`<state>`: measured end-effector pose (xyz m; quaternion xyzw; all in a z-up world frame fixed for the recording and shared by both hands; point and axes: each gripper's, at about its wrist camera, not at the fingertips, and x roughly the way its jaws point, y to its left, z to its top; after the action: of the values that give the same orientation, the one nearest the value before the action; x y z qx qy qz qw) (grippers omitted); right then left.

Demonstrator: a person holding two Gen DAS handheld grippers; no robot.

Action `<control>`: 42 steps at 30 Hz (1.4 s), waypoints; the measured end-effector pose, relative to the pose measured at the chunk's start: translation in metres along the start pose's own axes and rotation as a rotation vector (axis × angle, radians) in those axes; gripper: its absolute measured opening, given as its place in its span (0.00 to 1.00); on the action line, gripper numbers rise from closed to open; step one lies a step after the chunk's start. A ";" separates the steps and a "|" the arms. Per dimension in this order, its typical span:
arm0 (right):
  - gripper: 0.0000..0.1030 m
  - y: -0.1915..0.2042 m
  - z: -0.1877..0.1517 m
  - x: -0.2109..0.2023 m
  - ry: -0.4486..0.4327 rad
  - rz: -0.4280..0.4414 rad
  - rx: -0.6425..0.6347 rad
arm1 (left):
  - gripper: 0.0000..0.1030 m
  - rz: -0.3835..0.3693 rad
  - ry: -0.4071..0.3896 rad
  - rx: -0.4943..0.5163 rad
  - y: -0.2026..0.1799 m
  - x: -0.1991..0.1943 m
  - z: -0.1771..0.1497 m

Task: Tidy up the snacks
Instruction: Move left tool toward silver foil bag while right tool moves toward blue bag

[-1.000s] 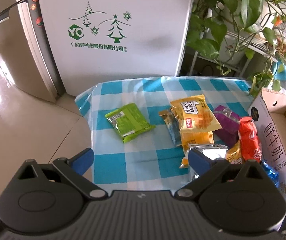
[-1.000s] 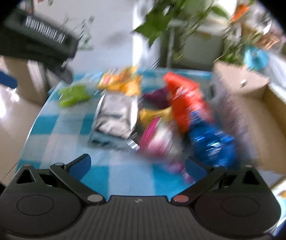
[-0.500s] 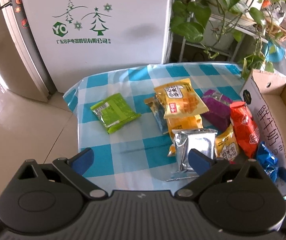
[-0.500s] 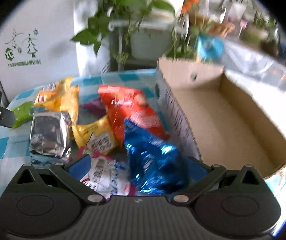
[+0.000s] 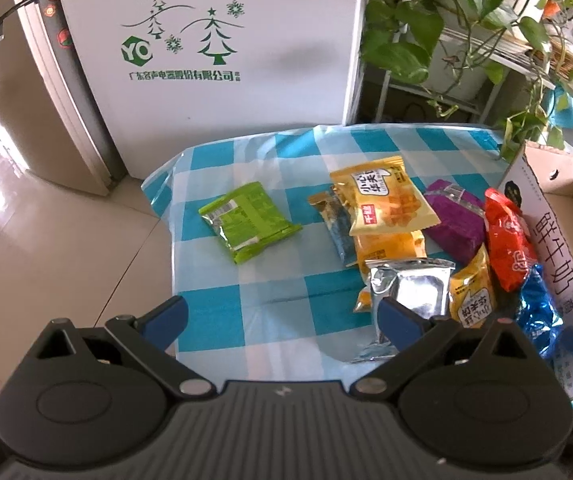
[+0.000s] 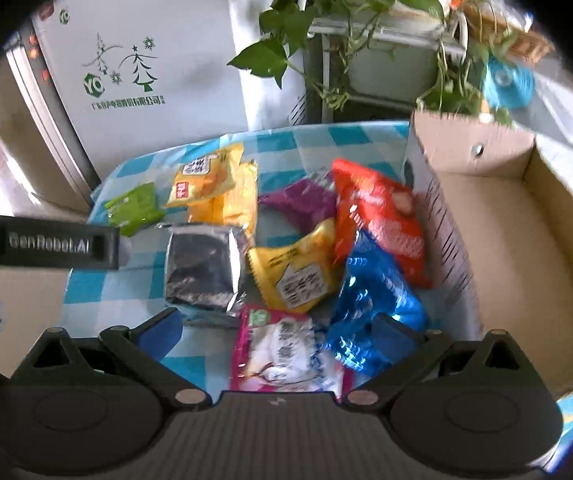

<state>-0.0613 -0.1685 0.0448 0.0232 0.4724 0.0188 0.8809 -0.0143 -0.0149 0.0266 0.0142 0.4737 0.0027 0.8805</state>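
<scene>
**Snacks lie heaped beside the box, both our grippers spread**

Snacks cover the right half of the blue-checked tablecloth (image 5: pixel 222 320). We see a green packet (image 5: pixel 248 222) lying alone toward the left, well apart from the rest. The heap proper holds a yellow packet (image 5: pixel 382 202) resting on an orange one (image 5: pixel 390 245), with a purple packet (image 5: pixel 452 220) just beside them. A silver foil packet (image 6: pixel 202 266) sits near the front, touching a small yellow packet (image 6: pixel 296 274). A red packet (image 6: pixel 378 216) and a shiny blue packet (image 6: pixel 370 300) lean against the printed wall of the cardboard box (image 6: pixel 498 240), which stands open at the right edge of the table. A pink-and-white packet (image 6: pixel 286 350) lies nearest to us in the right wrist view.

Our left gripper (image 5: pixel 282 318) hangs over the front of the cloth with its fingers wide apart, holding nothing. Our right gripper (image 6: pixel 276 330) is likewise spread; the pink-and-white packet lies between its fingers and the blue packet's lower end sits by the right finger, though neither looks pinched.

Behind the table stand a white appliance (image 5: pixel 226 40) with green tree drawings and a leafy plant (image 5: pixel 426 32) on a rack.
</scene>
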 end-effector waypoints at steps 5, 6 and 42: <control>1.00 -0.009 0.018 -0.009 -0.006 -0.096 -0.022 | 0.98 0.016 0.013 0.004 -0.002 0.002 -0.001; 1.00 -0.011 0.019 -0.010 0.000 -0.119 -0.024 | 0.98 0.020 0.019 0.005 -0.002 0.002 -0.002; 1.00 -0.014 0.015 0.012 0.115 -0.191 0.060 | 0.97 0.107 0.094 0.042 -0.024 0.011 -0.015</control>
<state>-0.0419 -0.1818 0.0430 0.0031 0.5224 -0.0781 0.8491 -0.0204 -0.0380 0.0084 0.0580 0.5130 0.0406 0.8555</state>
